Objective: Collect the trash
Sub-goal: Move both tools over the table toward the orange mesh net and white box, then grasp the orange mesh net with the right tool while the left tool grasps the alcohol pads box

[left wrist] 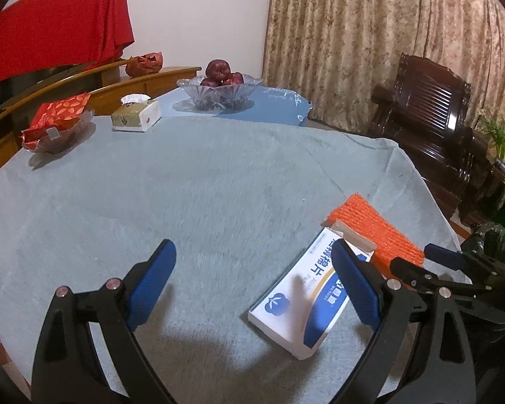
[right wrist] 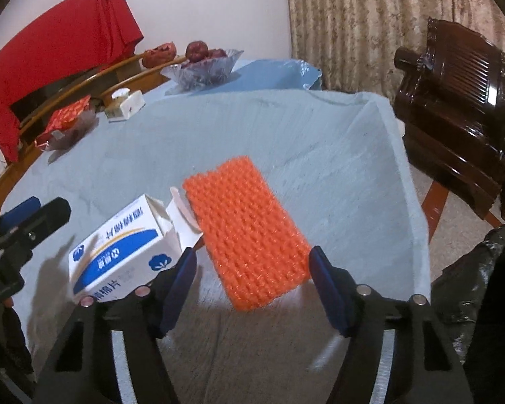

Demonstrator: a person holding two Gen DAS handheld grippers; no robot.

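Note:
An opened white-and-blue carton (left wrist: 303, 299) lies on the grey tablecloth (left wrist: 185, 195), its flap up. An orange foam net sleeve (left wrist: 377, 232) lies just right of it. My left gripper (left wrist: 254, 269) is open and empty; its right finger stands over the carton. In the right wrist view the orange sleeve (right wrist: 249, 232) lies ahead between the fingers of my open, empty right gripper (right wrist: 252, 262), with the carton (right wrist: 124, 252) by its left finger. The right gripper also shows at the right of the left wrist view (left wrist: 417, 259). The left gripper's tips show in the right wrist view (right wrist: 37, 208).
At the far side stand a glass bowl of red apples (left wrist: 220, 89), a tissue box (left wrist: 136, 116) and a glass dish with a red packet (left wrist: 55, 124). A dark wooden chair (left wrist: 431, 128) stands beyond the table's right edge. A black bag (right wrist: 481, 276) is at the right.

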